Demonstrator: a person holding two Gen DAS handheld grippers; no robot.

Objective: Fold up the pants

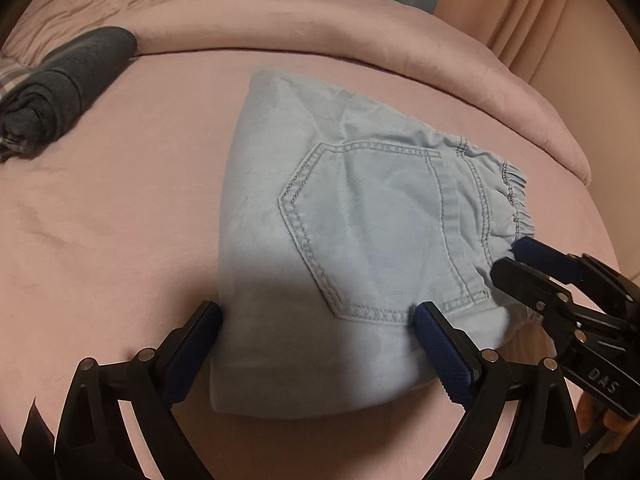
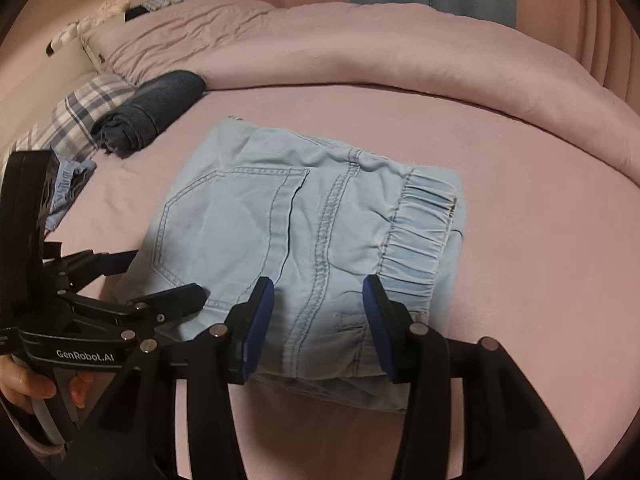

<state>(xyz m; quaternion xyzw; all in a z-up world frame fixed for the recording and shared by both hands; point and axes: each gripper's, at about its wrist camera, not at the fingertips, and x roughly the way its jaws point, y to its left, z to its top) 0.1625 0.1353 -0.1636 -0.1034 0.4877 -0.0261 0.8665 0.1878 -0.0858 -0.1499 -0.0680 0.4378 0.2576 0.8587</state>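
Observation:
Light blue denim pants (image 1: 360, 216) lie folded into a compact square on the pink bed sheet (image 1: 100, 220), back pocket up and elastic waistband to the right. My left gripper (image 1: 318, 316) is open wide at the near edge. One finger stands beside the fold's left edge and the other rests over the pocket corner. In the right wrist view the pants (image 2: 304, 220) fill the middle. My right gripper (image 2: 318, 284) hangs over their near edge by the waistband, its jaws apart and pinching no fabric. The left gripper (image 2: 160, 280) shows there at the left, the right gripper (image 1: 520, 268) at the waistband corner.
A dark rolled garment (image 2: 148, 108) lies at the back left beside a plaid pillow (image 2: 80, 116). Another light blue garment (image 2: 68, 184) sits at the left. A bunched pink duvet (image 2: 400, 60) runs along the back. A hand (image 2: 24, 388) holds the left gripper.

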